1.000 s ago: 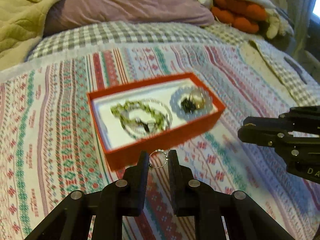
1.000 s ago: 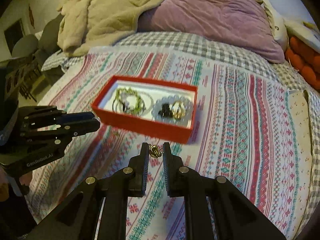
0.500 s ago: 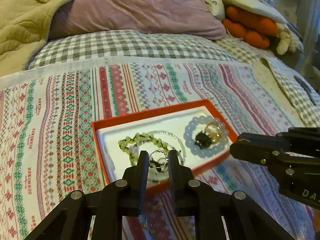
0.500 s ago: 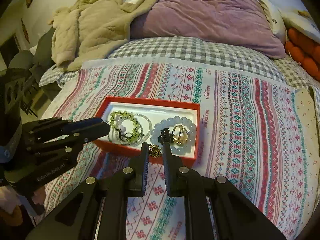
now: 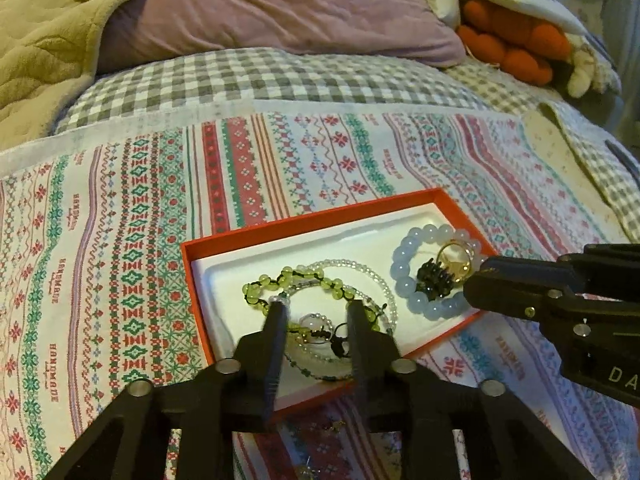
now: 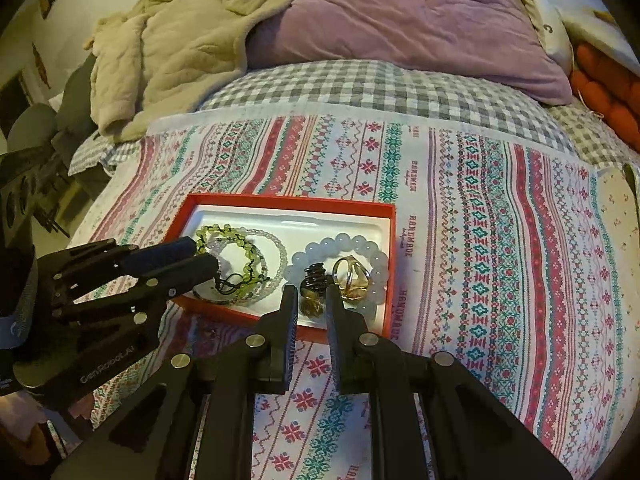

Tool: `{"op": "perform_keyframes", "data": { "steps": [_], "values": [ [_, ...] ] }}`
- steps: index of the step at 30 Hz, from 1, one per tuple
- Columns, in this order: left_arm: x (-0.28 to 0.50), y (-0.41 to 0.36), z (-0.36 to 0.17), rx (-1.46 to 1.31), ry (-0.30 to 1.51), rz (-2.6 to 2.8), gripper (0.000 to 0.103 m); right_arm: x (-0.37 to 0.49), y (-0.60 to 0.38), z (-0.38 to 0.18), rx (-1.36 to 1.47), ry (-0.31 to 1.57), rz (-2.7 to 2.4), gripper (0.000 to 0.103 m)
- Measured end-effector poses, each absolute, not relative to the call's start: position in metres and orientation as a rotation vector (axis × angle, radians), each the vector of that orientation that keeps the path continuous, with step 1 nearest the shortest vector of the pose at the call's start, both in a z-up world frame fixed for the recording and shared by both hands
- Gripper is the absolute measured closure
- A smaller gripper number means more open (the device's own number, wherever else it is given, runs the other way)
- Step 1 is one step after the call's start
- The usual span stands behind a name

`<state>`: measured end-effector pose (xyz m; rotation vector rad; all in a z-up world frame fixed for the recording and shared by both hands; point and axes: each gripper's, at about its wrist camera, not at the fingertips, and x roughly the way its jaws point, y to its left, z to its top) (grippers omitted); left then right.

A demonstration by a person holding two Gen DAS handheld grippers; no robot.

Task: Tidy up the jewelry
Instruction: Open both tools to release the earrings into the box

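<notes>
A: Red cardboard walls frame the jewellery box [image 5: 320, 216], which sits on a striped, patterned bedspread [image 6: 500, 240] with plenty of bare cloth to its right and in front; its near wall is the only edge close to the fingers.

B: And the left hand-held gripper [image 5: 318, 312]?

A: Its jaws have just been opening. A small clear-bead ring [image 5: 316, 326] lies between the fingers, over the green bead bracelet [image 5: 296, 276], and the pads no longer press on it, so it is released.

B: The right hand-held gripper [image 6: 312, 296]?

A: Jaws narrow, with a small amber piece [image 6: 310, 306] between them, inside the box near its front wall. It looks clenched on that piece.

B: What does each view add?

A: The right wrist view shows a gold ring [image 6: 352, 280] and a dark charm [image 6: 314, 274] inside the pale blue bead bracelet [image 6: 340, 242]; the left one shows orange plush [image 5: 516, 48] by a purple pillow [image 5: 280, 8]. White moulded liner, glossy round beads, a gingham sheet [image 6: 360, 88] behind.
</notes>
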<state>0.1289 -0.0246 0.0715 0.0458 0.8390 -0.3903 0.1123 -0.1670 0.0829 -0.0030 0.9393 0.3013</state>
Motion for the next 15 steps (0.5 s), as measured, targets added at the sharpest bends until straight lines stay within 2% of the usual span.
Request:
{"op": "perform_keyframes", "data": {
  "steps": [2, 6, 15],
  "values": [
    [0.128, -0.025, 0.073, 0.057, 0.835, -0.388, 0.065, 0.112, -0.169, 0.084, -0.002, 0.940, 0.301, 0.083],
    [0.124, -0.024, 0.076, 0.070, 0.830, -0.387, 0.056, 0.109, -0.173, 0.089, 0.004, 0.925, 0.298, 0.065],
    [0.110, -0.020, 0.086, 0.111, 0.818, -0.379, 0.027, 0.097, -0.186, 0.099, 0.019, 0.919, 0.289, 0.063]
  ]
}}
